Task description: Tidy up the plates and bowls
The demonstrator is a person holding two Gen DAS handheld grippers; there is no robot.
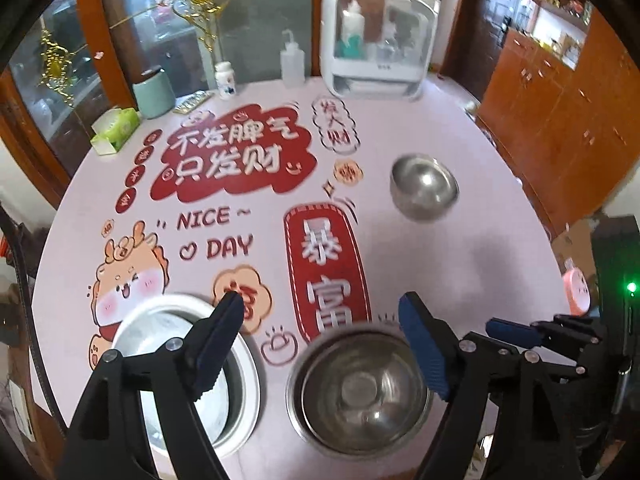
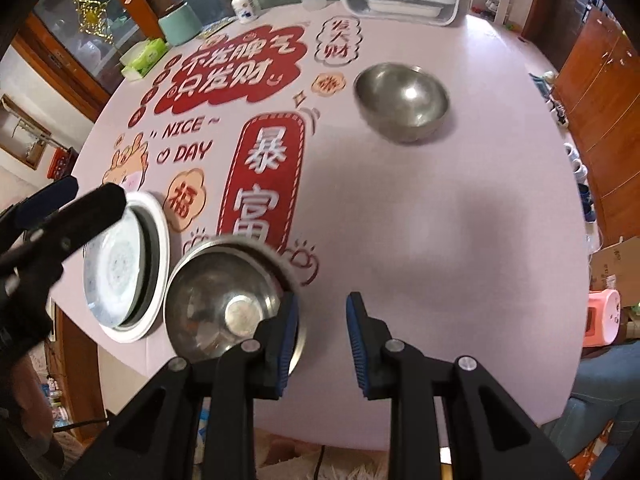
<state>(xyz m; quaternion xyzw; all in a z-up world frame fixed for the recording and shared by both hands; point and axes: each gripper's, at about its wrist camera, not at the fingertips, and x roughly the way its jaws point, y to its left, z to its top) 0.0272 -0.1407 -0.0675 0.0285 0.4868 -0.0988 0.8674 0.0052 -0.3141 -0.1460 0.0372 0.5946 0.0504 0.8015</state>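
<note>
A steel bowl stands near the table's front edge, with a stack of white plates to its left. A second steel bowl sits alone further back on the right. My left gripper is open and empty, hovering above the near bowl and plates. My right gripper is open and empty; its left finger sits by the right rim of the near bowl. The plates and the far bowl also show in the right wrist view. The right gripper shows in the left wrist view.
The round table has a pink printed cover. At the back stand a white storage box, a squeeze bottle, a pill bottle, a green canister and a tissue box. Wooden cabinets stand to the right.
</note>
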